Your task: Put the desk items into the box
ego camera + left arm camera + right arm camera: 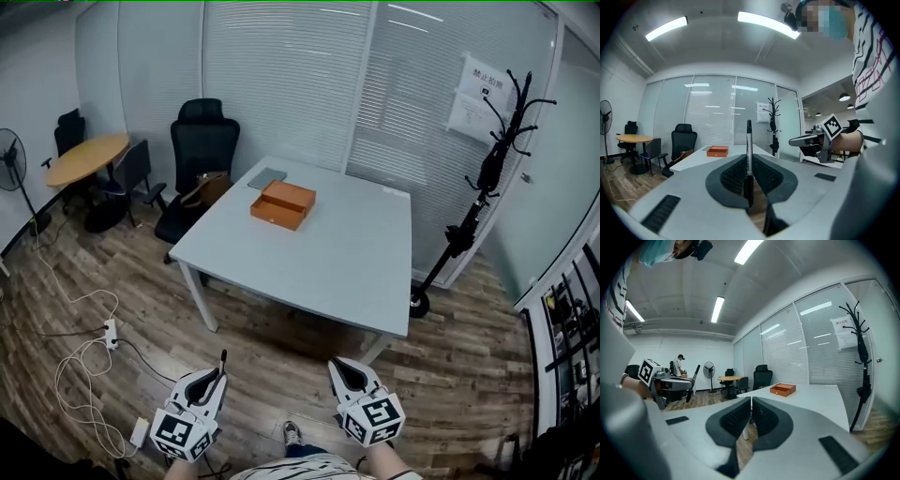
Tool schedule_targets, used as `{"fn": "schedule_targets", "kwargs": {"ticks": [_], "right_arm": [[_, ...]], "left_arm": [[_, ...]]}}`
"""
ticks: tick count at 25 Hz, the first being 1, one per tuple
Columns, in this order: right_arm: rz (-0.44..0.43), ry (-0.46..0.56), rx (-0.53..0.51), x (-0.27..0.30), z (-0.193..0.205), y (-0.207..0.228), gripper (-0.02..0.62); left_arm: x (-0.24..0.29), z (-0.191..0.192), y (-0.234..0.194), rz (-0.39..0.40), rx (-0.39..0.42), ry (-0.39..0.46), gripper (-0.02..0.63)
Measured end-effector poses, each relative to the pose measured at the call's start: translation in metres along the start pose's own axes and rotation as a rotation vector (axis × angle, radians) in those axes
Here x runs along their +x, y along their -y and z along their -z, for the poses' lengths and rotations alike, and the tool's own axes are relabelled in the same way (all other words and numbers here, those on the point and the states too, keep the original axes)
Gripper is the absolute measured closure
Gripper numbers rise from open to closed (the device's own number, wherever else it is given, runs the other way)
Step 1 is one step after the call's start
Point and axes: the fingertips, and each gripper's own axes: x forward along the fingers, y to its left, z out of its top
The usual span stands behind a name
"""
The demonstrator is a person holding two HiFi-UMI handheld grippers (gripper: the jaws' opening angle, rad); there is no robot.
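Clamping a black pen (749,154) upright, the left gripper (214,375) hangs above the floor, short of the table (356,272). The orange box (283,204) sits near the table's far left corner. The right gripper (342,367) has its jaws together, empty.

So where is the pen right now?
The pen is clamped upright in the left gripper, at the head view's lower left, well short of the white table that carries the orange box.

Grey tongs (211,377), black ribbed pads (733,174), square-marker cubes (184,431), patterned shirt (872,56)
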Motion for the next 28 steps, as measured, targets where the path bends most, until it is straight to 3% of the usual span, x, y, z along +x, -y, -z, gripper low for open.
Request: {"fn": "schedule_targets", "kwargs": {"ticks": [13,19,28], "right_arm": [[-0.062,0.000,-0.002,0.107,-0.021,0.088,0.568],[-0.072,-0.030,0.010,0.150,-0.017,0.093,0.568],[0.006,-0.040,0.015,0.239,-0.028,0.089,0.568]], "left_arm": [[0.114,-0.012,-0.055,-0.063,0.012,-0.010,0.554],[0.138,-0.004,-0.083,-0.064,-0.012,-0.020,0.554],[0.180,0.000,-0.178,0.009,-0.008,-0.031,0.554]]}}
